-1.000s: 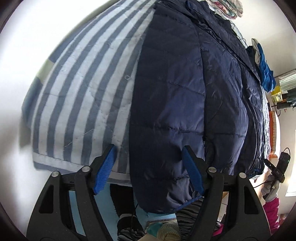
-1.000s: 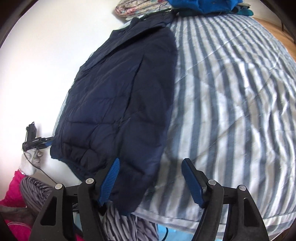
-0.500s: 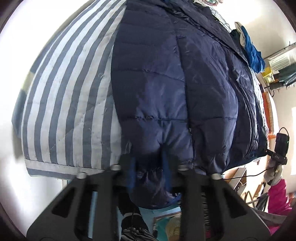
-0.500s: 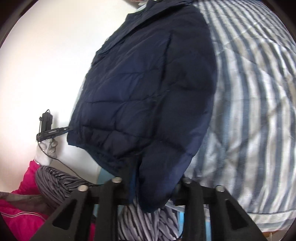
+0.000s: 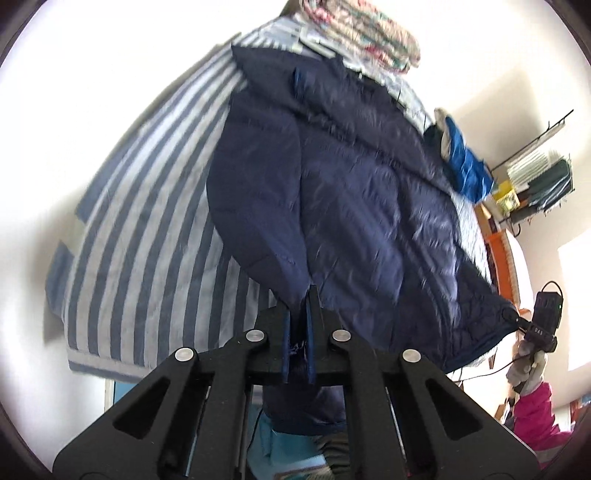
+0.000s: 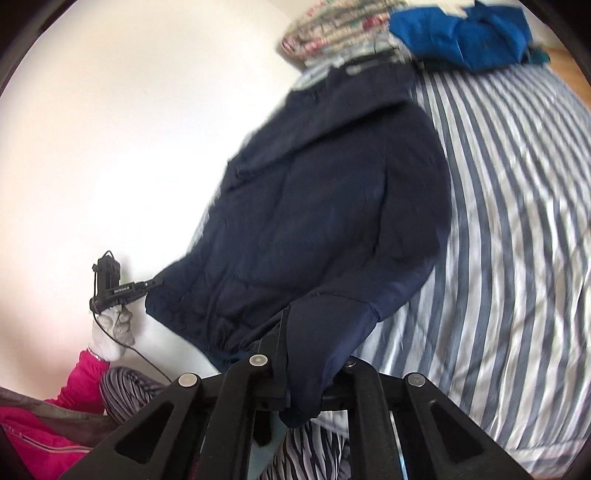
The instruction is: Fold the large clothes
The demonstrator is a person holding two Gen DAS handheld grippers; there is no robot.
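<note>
**A:** Start with the biggest thing. What carries it all?

**B:** A bed under a blue-and-white striped quilt [image 5: 147, 236]. At its far edge sits a folded floral blanket [image 5: 365, 40] with a bright blue garment [image 6: 458, 33] beside it.

**A:** And the piece to be folded?

**B:** A navy quilted jacket [image 5: 369, 206]. Its collar end lies toward the far edge of the bed; its hem hangs at the near edge, raised off the quilt where it is held.

**A:** Held how?

**B:** The left gripper [image 5: 300, 314] is clamped on a bunch of hem fabric, its blue pads pressed together with navy cloth pinched between. The right gripper [image 6: 291, 332] is likewise closed on the jacket, at the hem on the other side; fabric drapes over one of its fingers, so the pads themselves are hidden.

**A:** So which step is this?

**B:** I judge it the start of the bottom-to-top fold: both lower corners gripped and lifted clear of the near edge.

**A:** What does the next move call for?

**B:** Probably carrying both corners together toward the collar, level with each other, so the hem lands square. The slippery padded shell may slide or bulge, so the grip should hold until the fabric rests flat.
</note>
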